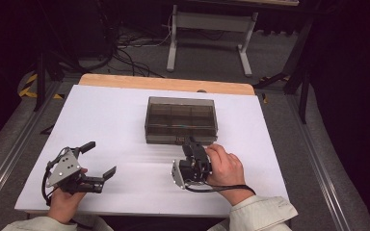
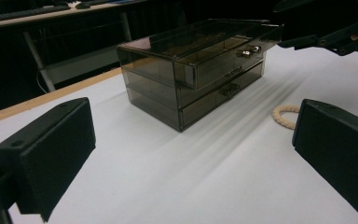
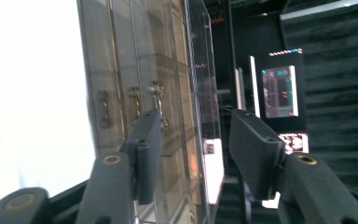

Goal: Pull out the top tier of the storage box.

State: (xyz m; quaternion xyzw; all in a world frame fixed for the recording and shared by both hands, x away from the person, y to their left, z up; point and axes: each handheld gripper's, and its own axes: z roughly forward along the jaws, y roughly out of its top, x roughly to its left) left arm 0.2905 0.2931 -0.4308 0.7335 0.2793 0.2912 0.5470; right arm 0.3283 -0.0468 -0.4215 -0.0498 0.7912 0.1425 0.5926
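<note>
The smoky drawer box point(image 1: 181, 120) sits mid-table, and the right gripper point(image 1: 191, 146) is up at its front, jaws apart astride the top drawer's front edge with nothing pinched; that drawer point(image 2: 223, 44) juts out slightly. The left gripper point(image 1: 98, 158) waits wide open, well apart. A rope ring point(image 2: 284, 115) lies nearby. Likely next: fetching that ring for the drawer.

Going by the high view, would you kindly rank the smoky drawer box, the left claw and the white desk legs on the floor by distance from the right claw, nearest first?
1. Smoky drawer box: directly beyond the right claw, at its front face.
2. Left claw: across the white table, toward the left edge.
3. White desk legs: on the floor past the table's far edge.
</note>
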